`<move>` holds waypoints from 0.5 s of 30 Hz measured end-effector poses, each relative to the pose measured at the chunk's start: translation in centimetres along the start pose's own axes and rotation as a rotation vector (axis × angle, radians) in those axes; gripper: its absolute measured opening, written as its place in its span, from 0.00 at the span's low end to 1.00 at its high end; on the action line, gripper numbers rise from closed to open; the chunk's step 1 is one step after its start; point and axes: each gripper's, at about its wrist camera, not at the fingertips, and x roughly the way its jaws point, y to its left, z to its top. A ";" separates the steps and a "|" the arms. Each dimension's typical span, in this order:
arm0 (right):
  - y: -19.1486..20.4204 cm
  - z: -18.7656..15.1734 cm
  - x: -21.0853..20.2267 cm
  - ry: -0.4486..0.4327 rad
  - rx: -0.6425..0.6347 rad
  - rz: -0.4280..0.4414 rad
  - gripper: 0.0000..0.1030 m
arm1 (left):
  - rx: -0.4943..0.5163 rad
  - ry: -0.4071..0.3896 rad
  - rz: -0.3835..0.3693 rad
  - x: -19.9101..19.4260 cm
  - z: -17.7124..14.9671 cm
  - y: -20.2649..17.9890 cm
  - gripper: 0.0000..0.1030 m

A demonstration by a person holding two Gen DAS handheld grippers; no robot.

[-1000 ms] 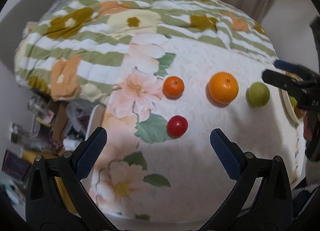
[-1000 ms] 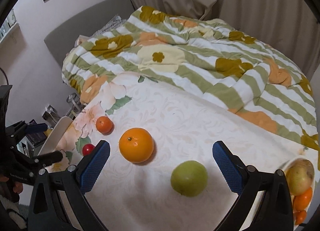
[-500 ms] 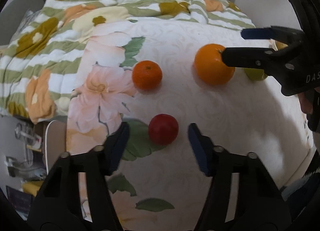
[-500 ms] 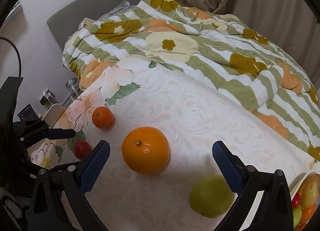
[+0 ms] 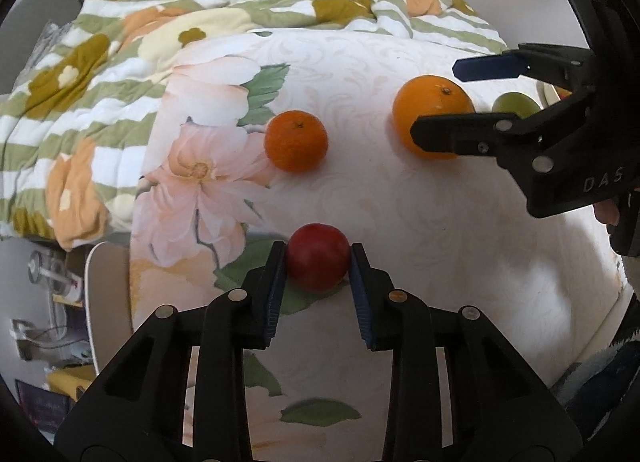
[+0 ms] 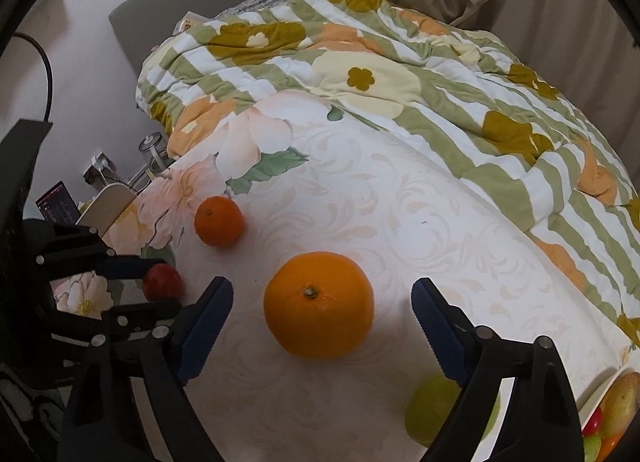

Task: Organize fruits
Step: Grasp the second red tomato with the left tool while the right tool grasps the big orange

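Observation:
On the white floral bed sheet lie a small red fruit, a small mandarin, a large orange and a green fruit. My left gripper is shut on the red fruit, a pad touching each side; the fruit rests on the sheet. My right gripper is open around the large orange, its fingers wide on either side. The green fruit sits partly behind the right finger. The mandarin lies farther left, near the red fruit.
A bowl holding several fruits shows at the right wrist view's lower right edge. A striped flowered quilt is bunched at the back of the bed. A cluttered bedside area lies beyond the bed's left edge.
My left gripper moved forward and closed its fingers onto the red fruit. My right gripper moved left from the green fruit and now brackets the large orange.

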 end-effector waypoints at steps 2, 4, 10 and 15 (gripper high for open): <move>0.2 0.0 0.4 0.010 -0.008 -0.002 0.81 | -0.007 -0.001 0.005 -0.1 -0.1 0.4 0.37; 0.4 -0.1 0.8 0.022 -0.013 -0.001 0.72 | -0.015 -0.003 0.008 -0.3 -0.3 0.9 0.37; 0.9 -0.1 1.3 0.026 -0.013 -0.009 0.71 | -0.037 -0.007 0.023 -0.6 -0.5 2.1 0.37; 1.0 -0.3 1.6 0.021 -0.012 -0.022 0.71 | -0.042 -0.011 0.036 -0.7 -0.6 2.6 0.37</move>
